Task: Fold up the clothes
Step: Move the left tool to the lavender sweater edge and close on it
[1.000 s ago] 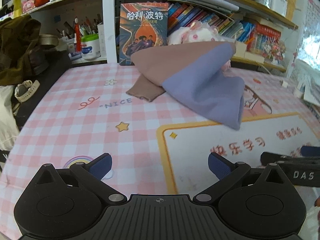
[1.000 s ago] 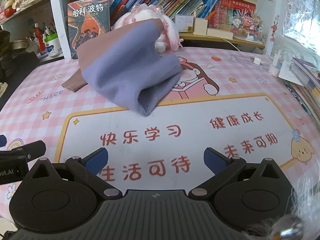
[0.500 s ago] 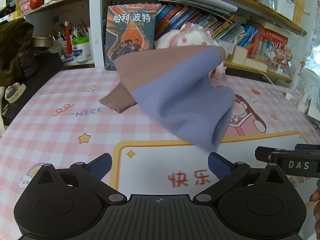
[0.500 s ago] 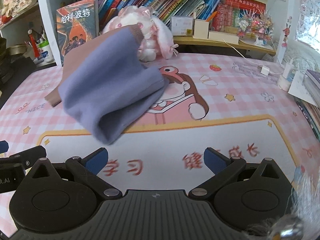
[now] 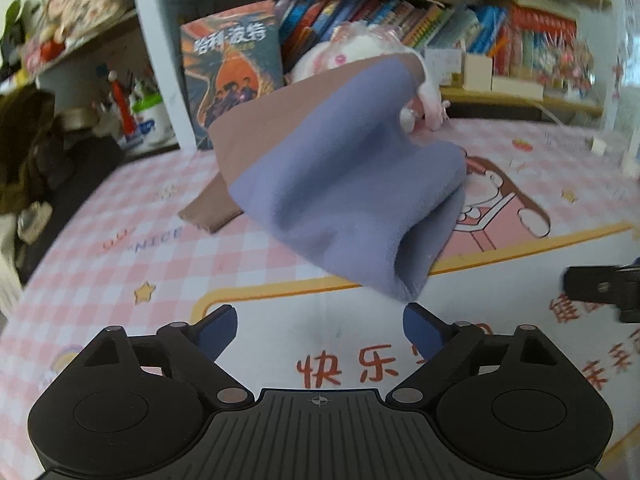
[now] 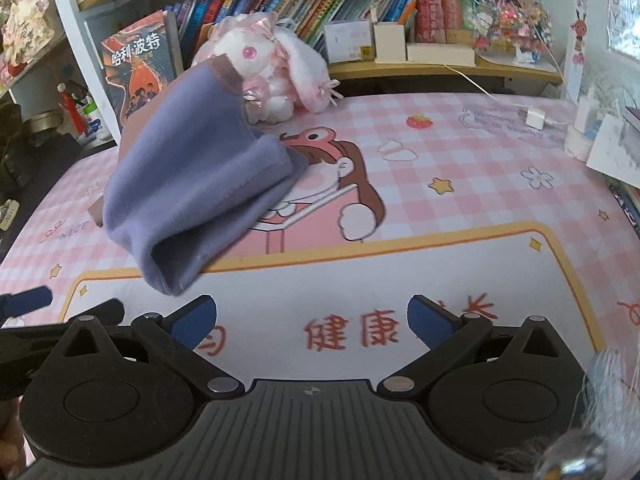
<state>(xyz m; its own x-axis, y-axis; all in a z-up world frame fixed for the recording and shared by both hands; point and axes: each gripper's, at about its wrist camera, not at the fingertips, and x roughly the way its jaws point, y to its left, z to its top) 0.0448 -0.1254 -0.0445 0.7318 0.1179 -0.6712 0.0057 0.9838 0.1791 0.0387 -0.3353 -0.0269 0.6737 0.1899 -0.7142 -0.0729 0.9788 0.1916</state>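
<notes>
Pink checked desk mat (image 6: 460, 152), purple-brown garment (image 6: 192, 184), plush rabbit (image 6: 264, 68) on it

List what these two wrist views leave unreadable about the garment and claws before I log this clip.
- Purple-and-brown garment: its type; bunched, left wrist view motion-blurred.
- Garment's far edge: it overlaps the plush rabbit; contact unclear.
- Right claw: cut off by the left view's edge.
- Left claw: cut off by the right view's edge.
</notes>
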